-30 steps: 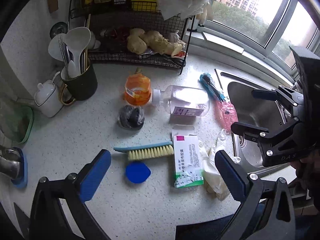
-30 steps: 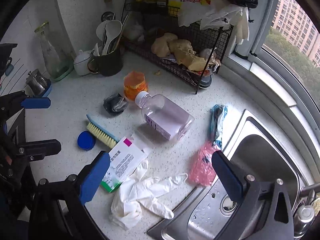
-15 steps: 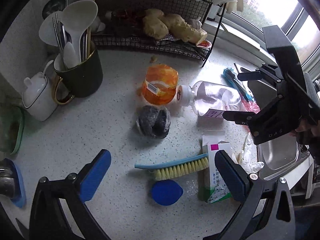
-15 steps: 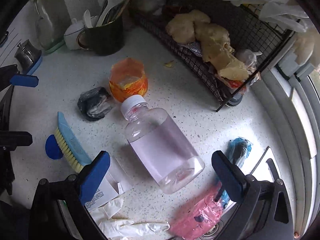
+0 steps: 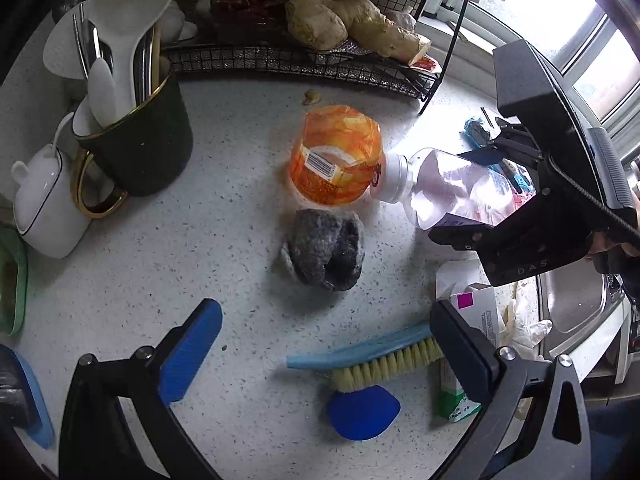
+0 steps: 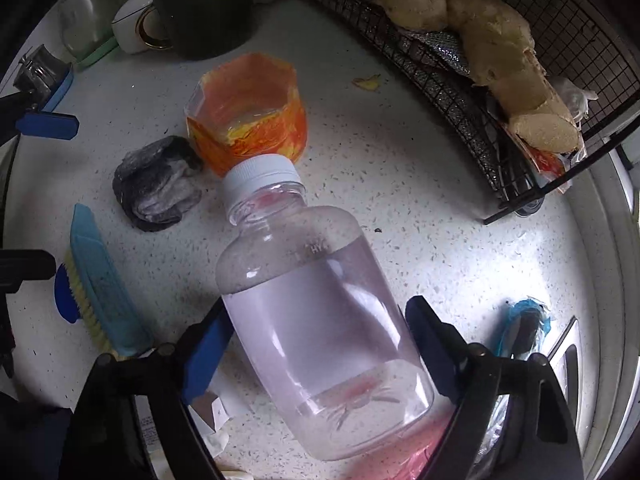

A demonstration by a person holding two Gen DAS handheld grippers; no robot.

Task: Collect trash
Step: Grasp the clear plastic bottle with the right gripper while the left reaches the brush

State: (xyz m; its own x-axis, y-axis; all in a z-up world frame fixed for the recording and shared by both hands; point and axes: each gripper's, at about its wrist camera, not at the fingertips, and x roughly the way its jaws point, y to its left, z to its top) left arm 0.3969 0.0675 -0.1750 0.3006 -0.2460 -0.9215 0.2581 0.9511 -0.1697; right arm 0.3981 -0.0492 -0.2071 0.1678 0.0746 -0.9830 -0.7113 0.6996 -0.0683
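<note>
Right tool (image 6: 316, 344) straddles the clear plastic bottle (image 6: 320, 320), which lies on its side on the speckled table (image 6: 420, 208). Jaws have just been closing with the bottle between them; the left pad (image 6: 206, 354) sits at the bottle wall, the right pad looks just clear of it, so no firm pinch visible yet. Bottle has a white cap (image 6: 262, 174), and the cap touches the cut-off orange plastic cup (image 6: 248, 112). Left of the cap: a crumpled dark wad (image 6: 156, 184), near the cup. Further left: a blue-backed scrub brush (image 6: 102, 280) with a blue lid (image 6: 64, 292) beside it. A pink bag shows under the bottle base, partly hidden.

Left tool (image 5: 320, 344) is wide open, nothing between its fingers, hanging over the table above the dark wad (image 5: 324, 248). Just beyond the wad stands the orange cup (image 5: 336, 156). The brush (image 5: 372, 360) and blue lid (image 5: 362, 410) lie by the right finger, with a small carton (image 5: 476, 308) and a white glove (image 5: 524, 328) behind it. A dark mug of utensils (image 5: 136, 144) and a wire rack (image 5: 304, 60) with ginger sit at the table's far edge.
</note>
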